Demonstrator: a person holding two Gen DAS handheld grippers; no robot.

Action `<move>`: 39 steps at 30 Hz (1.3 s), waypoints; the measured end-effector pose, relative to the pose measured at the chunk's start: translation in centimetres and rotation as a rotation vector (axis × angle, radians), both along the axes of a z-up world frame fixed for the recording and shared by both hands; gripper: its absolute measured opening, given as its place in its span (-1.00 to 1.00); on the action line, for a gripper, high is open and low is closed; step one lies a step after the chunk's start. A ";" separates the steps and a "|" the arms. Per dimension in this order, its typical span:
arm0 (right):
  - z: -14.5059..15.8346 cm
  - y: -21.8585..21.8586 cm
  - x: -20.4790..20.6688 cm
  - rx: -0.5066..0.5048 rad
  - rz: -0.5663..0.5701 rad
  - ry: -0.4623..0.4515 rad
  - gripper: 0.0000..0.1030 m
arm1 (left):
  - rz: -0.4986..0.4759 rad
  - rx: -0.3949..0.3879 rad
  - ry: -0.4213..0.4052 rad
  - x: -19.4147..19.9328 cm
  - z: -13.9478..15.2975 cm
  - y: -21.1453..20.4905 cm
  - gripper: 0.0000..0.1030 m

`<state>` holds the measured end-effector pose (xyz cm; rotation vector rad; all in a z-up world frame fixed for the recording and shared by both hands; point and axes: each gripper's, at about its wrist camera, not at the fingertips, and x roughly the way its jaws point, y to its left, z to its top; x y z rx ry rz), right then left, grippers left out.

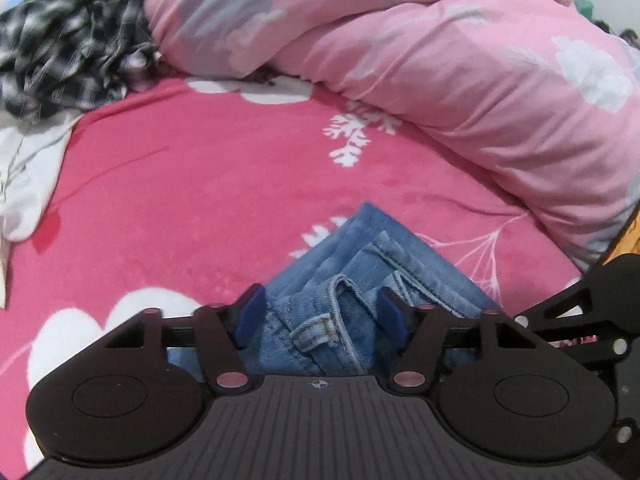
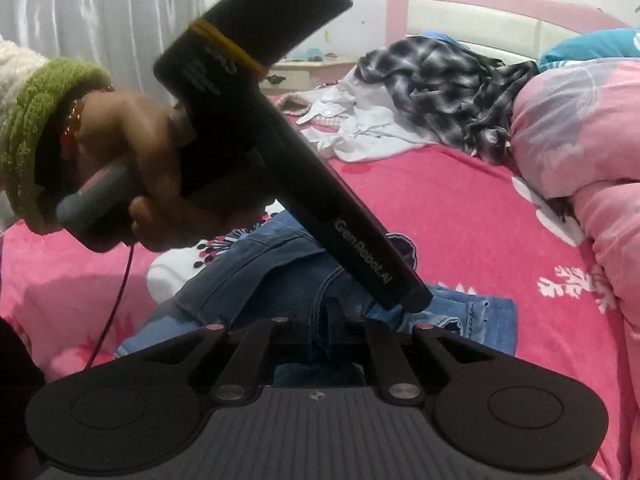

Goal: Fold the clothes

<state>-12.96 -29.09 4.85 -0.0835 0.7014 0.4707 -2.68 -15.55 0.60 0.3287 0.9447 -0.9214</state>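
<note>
Jeans (image 1: 352, 280): blue denim, lying bunched on the bed's pink sheet (image 1: 180, 200) at its near side, waistband and a belt loop (image 1: 316, 332) facing up.

Left gripper (image 1: 318, 314): jaws standing about half open, the blue pads (image 1: 252, 312) flanking the waistband fold; the denim is sitting between them, and the pads are probably not pressing on it, though the view is too close to be sure. A person's hand (image 2: 132, 168), in a green cuff (image 2: 36, 136), is gripping its handle in the right wrist view.

Right gripper (image 2: 320, 320): jaws nearly closed, a dark fold of the jeans seeming to run up between the fingers; whether it is truly pinched I cannot tell.

Duvet (image 1: 460, 72): pale pink, heaped along the far and right side of the bed, closing off that edge.

Checked shirt (image 2: 448, 92) and white garment (image 2: 360, 128): piled together by the headboard (image 2: 480, 12), well apart from the jeans.

Open room: a broad stretch of bare sheet is lying between the jeans and the piles.
</note>
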 end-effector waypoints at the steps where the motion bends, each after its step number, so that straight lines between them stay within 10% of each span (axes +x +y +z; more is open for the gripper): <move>1: 0.3 -0.7 0.1 0.032 -0.008 0.017 -0.59 | 0.012 -0.003 0.007 0.1 0.1 0.2 -0.03; 9: 0.6 -10.6 2.4 0.489 -0.275 0.279 -0.53 | 0.040 -0.089 0.043 0.4 0.9 2.1 -0.18; 15: -3.9 -12.0 5.7 0.596 -0.388 0.432 -0.56 | 0.053 -0.129 0.059 0.2 0.9 2.7 -0.27; 19: -5.0 -11.6 6.1 0.614 -0.396 0.425 -0.90 | 0.067 -0.139 0.062 0.1 1.3 2.9 -0.56; 27: -1.4 -9.8 6.4 0.569 -0.249 0.188 -0.92 | 0.081 -0.306 0.198 0.9 4.9 5.0 -0.60; 39: -6.9 -12.4 8.6 0.727 -0.300 0.283 -0.93 | 0.036 -0.218 0.344 3.1 -0.3 1.0 -0.61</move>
